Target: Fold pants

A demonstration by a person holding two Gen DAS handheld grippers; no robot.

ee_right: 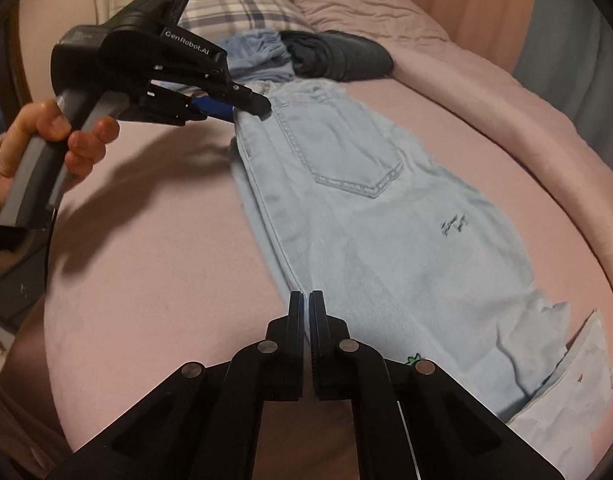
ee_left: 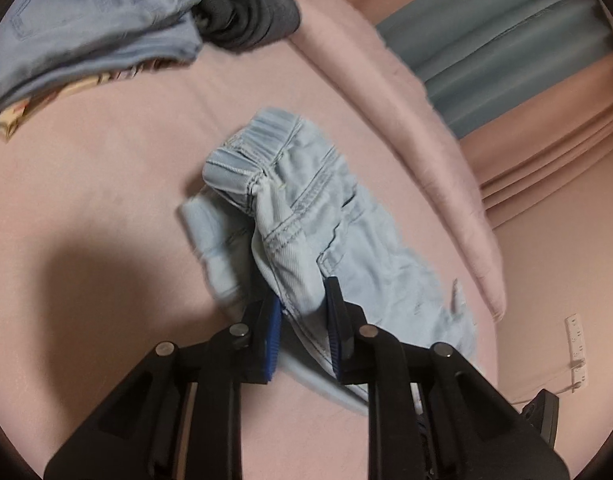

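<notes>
My left gripper (ee_left: pixel 302 320) is clamped on a bunched fold of the pale jeans (ee_right: pixel 386 220), my right gripper (ee_right: pixel 308 320) has its jaws together at their near edge, and they lie lengthwise on the pink bed (ee_right: pixel 146 260).

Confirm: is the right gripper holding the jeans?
No. The right gripper has its fingers shut on nothing, just short of the light blue jeans.
</notes>
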